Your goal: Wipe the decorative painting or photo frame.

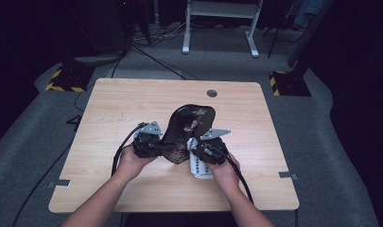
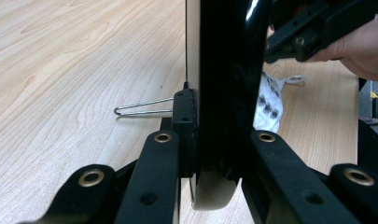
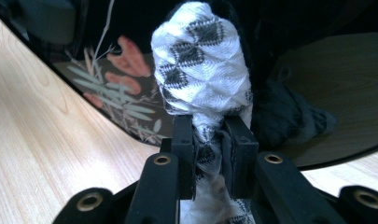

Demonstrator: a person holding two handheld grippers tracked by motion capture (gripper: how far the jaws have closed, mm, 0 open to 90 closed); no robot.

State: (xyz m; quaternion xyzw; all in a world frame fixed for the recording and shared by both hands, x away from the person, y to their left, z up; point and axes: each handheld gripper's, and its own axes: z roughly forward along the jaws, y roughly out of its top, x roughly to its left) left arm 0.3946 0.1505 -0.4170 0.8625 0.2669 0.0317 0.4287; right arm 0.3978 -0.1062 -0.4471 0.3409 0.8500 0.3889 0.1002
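Nearest the person, at about six o'clock of the table [image 1: 132, 94], the white patterned cloth [image 1: 198, 165] is seen trailing down onto the wood below the right gripper [image 1: 202, 150]. In the right gripper view the cloth [image 3: 200, 70] is pinched between the closed jaws, its bunched upper end standing above them and pressed against or into the dark opening of the black object; whether it is already partly inside cannot be told. Most of the cloth hangs outside, so the stuffing or wiping is judged to be at an early stage, with the greater part left.

At roughly the centre of the table the black lacquered case [image 1: 184, 135] is held up off the wood, tilted. The left gripper [image 1: 153, 146] is clamped on its near lower edge at about seven o'clock; in the left gripper view the glossy black wall [image 2: 228, 93] is squeezed between the pads, with a pale inner edge [image 2: 192, 46] beside it. A thin wire loop [image 2: 140, 108] is seen lying on the wood behind.

The long axis of the case is judged to run from about seven o'clock to one o'clock, the wide floral end lifted toward the far side and the narrower end kept low between the two grippers. The painted face is turned up toward the high view.
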